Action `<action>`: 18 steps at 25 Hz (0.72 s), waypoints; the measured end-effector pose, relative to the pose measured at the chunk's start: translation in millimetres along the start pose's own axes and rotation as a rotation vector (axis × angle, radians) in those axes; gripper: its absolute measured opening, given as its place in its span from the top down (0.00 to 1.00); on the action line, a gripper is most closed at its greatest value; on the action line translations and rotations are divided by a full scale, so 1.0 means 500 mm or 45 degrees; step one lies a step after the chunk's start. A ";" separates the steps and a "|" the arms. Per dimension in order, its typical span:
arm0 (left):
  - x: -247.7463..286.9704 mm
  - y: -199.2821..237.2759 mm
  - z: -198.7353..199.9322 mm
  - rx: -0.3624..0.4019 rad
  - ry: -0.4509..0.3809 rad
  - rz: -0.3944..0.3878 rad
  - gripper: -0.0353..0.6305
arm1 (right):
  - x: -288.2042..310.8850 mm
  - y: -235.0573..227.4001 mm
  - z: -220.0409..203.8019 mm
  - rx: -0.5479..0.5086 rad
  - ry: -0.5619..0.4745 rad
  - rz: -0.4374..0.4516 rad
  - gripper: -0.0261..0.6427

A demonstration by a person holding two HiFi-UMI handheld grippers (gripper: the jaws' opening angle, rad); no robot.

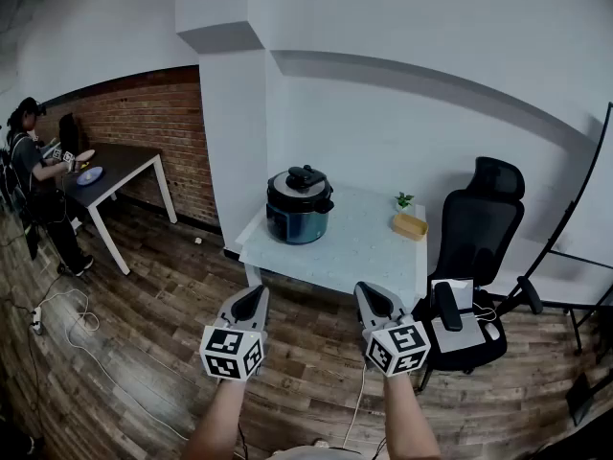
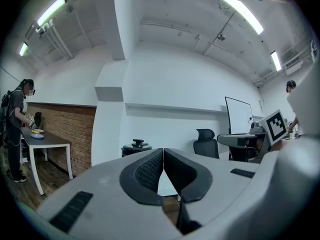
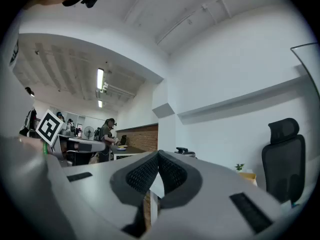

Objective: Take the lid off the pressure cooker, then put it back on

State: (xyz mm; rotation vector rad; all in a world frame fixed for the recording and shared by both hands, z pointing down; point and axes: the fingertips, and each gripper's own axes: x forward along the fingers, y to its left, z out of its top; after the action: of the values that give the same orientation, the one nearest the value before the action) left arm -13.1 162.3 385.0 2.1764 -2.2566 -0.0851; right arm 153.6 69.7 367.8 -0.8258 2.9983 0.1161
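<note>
Table [image 1: 374, 247] ahead; L hand-held gripper [image 1: 255, 295], R hand-held gripper [image 1: 368, 293] closed, side-by-side.

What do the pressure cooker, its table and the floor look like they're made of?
The round dark pressure cooker: glossy metal or plastic shell, judging by its sheen, with a black lid. The pale rectangular table: faintly speckled top, perhaps laminate or stone. The brown floor: wood-grain planks, real wood or vinyl.

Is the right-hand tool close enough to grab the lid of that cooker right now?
Probably not yet: the right tool is held well short of the table, its jaws together. Nothing stands between it and the lid, so stepping closer should do.
</note>
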 end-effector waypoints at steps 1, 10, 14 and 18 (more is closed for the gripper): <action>0.001 -0.001 0.000 -0.002 0.002 0.002 0.93 | 0.000 -0.001 -0.001 0.003 0.000 0.000 0.96; 0.007 -0.013 -0.003 0.001 0.012 0.002 0.93 | -0.002 -0.008 -0.014 0.013 0.017 0.020 0.96; 0.009 -0.013 -0.009 -0.002 0.020 0.011 0.93 | 0.002 -0.007 -0.019 0.011 0.022 0.033 0.96; 0.006 -0.011 -0.014 -0.005 0.031 0.017 0.93 | 0.005 -0.002 -0.025 0.018 0.028 0.045 0.96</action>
State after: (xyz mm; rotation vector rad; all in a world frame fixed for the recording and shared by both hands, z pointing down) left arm -7.4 158.7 391.9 2.1486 -2.2557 -0.0626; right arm 152.0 66.6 380.1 -0.7784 3.0309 0.0874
